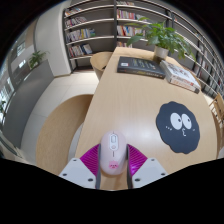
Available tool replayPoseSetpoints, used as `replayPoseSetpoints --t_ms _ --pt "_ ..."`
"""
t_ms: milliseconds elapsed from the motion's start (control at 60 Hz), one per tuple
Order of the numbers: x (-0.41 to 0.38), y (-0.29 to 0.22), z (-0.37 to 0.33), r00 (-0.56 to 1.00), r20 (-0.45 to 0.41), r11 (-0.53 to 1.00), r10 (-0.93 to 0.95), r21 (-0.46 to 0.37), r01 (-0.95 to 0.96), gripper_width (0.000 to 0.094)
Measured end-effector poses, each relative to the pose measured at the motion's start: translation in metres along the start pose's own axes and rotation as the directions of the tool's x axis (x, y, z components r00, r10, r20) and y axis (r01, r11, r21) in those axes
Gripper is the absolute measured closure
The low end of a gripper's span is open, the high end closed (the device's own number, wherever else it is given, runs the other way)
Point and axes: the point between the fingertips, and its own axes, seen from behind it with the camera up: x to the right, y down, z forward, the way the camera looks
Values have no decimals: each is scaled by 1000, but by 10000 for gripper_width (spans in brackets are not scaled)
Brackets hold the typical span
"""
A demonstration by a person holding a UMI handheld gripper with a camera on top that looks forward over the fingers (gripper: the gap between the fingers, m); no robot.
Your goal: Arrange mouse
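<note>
Looks like a library or reading room, perhaps a study corner of an office. Tall bookshelves (92, 28) packed with rows of books along the far wall, a long light wooden table (120, 95) carrying a stack of books (138, 66) and a leafy potted plant (165, 38), plus a round black mouse mat with a cartoon face (179, 124). Grey floor (40, 85) to one side, with what seems another plant (36, 60) beyond it.

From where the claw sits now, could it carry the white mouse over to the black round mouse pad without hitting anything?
Probably yes. The claw has the white mouse between its pink pads, seemingly clamped, and the bare table lies between it and the black round mouse pad ahead to one side. The books sit farther back.
</note>
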Motion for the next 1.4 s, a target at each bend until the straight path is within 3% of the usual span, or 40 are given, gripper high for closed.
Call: replayPoseSetpoints --t_ms 167,217,433,500,583,700,800,967,1100,1283,1333,1400 --pt "6 -10 -13 1000 6 1000 -29 -8 29 599" --pt "5 -39 -31 998 37 998 -46 49 44 599" --pt "61 -225 -143 998 15 919 -55 391 45 599" --pt "97 -263 -167 999 -11 893 -45 448 45 601" --pt "148 -277 -181 998 -64 876 -25 480 53 600" --pt "218 -256 -157 994 -112 902 8 429 41 601" --pt "254 -201 -102 993 -112 952 28 305 8 603" --pt "247 -95 -19 998 -58 995 38 99 -33 601" --pt "245 -54 18 996 -58 997 75 35 -73 601" --pt "249 -50 26 994 -70 997 80 29 -78 487" --pt "250 -49 26 993 -77 996 84 15 -83 419" --pt "250 -54 15 994 -80 997 71 18 -70 259"
